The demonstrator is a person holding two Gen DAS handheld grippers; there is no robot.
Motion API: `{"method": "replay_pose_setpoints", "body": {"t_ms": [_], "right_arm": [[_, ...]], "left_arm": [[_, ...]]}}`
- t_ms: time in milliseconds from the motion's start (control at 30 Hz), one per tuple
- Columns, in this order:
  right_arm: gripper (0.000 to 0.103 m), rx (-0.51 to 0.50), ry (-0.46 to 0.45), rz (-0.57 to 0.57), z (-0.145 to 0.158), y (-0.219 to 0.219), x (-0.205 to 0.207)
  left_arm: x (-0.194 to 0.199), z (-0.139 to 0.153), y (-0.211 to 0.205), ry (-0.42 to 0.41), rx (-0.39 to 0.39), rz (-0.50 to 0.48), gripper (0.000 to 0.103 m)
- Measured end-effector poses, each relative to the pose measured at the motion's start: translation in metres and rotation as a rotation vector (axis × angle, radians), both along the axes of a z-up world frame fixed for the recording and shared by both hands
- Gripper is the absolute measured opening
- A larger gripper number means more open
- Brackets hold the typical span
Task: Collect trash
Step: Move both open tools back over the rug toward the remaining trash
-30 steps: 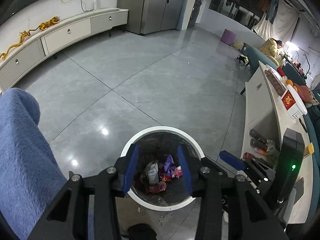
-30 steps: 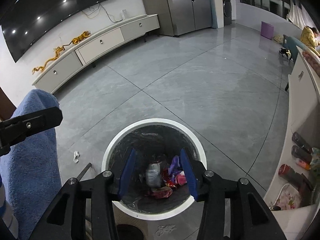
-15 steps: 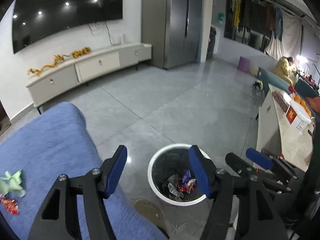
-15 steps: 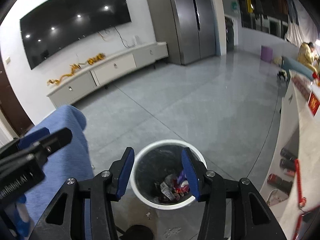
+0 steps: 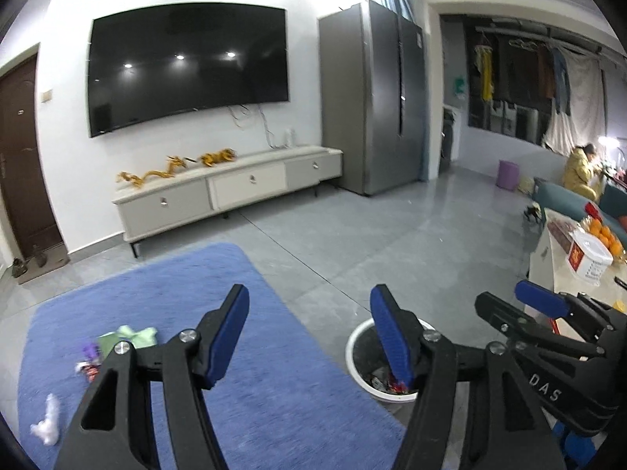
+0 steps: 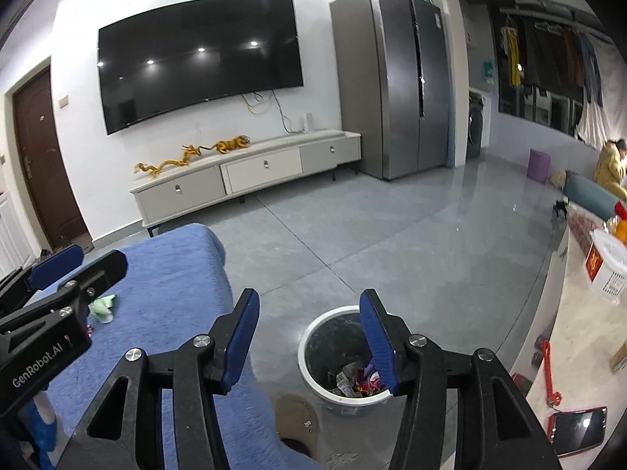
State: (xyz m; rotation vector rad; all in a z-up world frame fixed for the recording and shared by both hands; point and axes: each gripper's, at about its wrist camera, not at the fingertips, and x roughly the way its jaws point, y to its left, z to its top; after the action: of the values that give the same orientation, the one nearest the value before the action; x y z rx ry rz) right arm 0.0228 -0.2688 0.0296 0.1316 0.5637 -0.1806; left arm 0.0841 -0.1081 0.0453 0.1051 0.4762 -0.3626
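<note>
A white-rimmed trash bin (image 6: 313, 337) with wrappers inside stands on the grey floor; it also shows in the left wrist view (image 5: 358, 338). My left gripper (image 5: 309, 333) is open and empty above the blue surface (image 5: 243, 403). My right gripper (image 6: 309, 337) is open and empty above the bin's left side. On the blue surface lie a green wrapper (image 5: 131, 336), a red and purple wrapper (image 5: 89, 364) and a white crumpled tissue (image 5: 48, 427). The green wrapper shows in the right wrist view (image 6: 102, 305).
A slipper (image 6: 296, 419) lies on the floor by the bin. A white counter (image 6: 580, 337) with a phone (image 6: 578, 431) and a basket (image 6: 609, 270) runs along the right. A TV cabinet (image 5: 227, 196) and fridge (image 5: 376, 98) stand at the far wall.
Both grippers have lifted and tilted up from over the bin. The left gripper opened wider and swung left over the blue surface, bringing the wrappers into view.
</note>
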Motion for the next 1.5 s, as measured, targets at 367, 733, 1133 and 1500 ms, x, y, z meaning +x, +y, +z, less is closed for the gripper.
{"method": "replay_pose_setpoints", "body": {"t_ms": [367,733,1133,1500], "right_arm": [[0.059,-0.062,-0.086,0.073,0.032,0.055,-0.026],[0.061,-0.107,-0.142,0.159,0.050,0.098,-0.045],[0.062,-0.131,-0.162,0.210,0.057,0.120,-0.046],[0.063,-0.123,-0.103,0.225,0.034,0.125,-0.018]], "left_arm": [[-0.045,0.022,0.068,-0.077,-0.051,0.113,0.068],[-0.082,0.033,0.106,-0.136,-0.084,0.173,0.072],[-0.098,0.035,0.130,-0.149,-0.099,0.195,0.072],[-0.070,0.020,0.141,-0.094,-0.110,0.203,0.072]]}}
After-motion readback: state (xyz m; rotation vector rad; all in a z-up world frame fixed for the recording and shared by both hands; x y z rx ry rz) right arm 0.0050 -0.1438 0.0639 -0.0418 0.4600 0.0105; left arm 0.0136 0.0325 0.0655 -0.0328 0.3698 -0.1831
